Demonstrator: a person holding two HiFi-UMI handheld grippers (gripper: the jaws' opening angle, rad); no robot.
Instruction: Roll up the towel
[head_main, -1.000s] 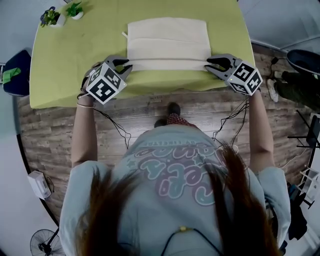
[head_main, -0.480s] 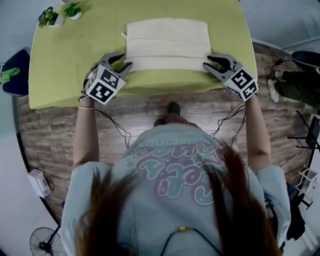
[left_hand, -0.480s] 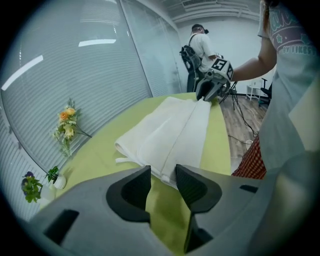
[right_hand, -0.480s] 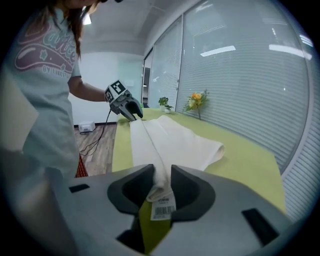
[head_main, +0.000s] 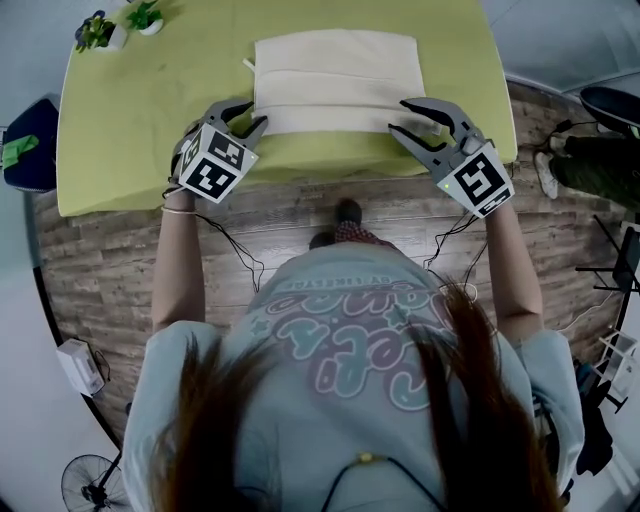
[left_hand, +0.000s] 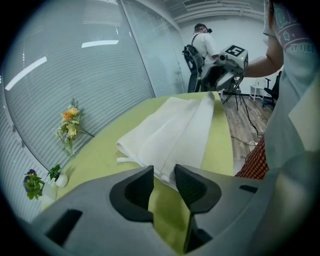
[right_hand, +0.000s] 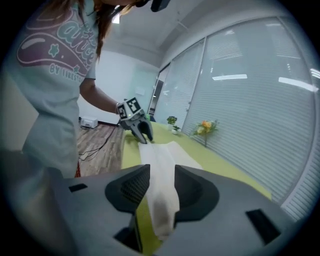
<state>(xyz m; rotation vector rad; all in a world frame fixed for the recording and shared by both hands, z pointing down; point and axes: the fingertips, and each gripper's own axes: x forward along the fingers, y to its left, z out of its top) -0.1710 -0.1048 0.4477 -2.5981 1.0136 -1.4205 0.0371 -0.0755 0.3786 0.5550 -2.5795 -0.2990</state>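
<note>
A cream towel (head_main: 335, 70) lies flat on the green table (head_main: 150, 120), with a narrow fold rolled along its near edge. My left gripper (head_main: 256, 113) stands at the towel's near left corner. Its jaws have just opened, and in the left gripper view (left_hand: 163, 172) nothing is between them; the towel (left_hand: 170, 127) starts just past the tips. My right gripper (head_main: 398, 116) hovers over the near right end. Its jaws have just been opening, and the towel's end (right_hand: 160, 155) shows in the gap of the right gripper (right_hand: 161, 170) with green table beside it, so the pads do not press on it.
Two small potted plants (head_main: 150, 18) stand at the table's far left corner, and flowers (left_hand: 70, 127) by the window blinds. The near table edge (head_main: 330, 175) runs just under both grippers. Cables hang over the wooden floor (head_main: 100, 260). Another person (left_hand: 202, 42) stands far behind.
My right gripper has risen and swung in over the towel's right end, with its jaws wider. The left gripper's jaws have spread and it has turned a little. The towel lies as before.
</note>
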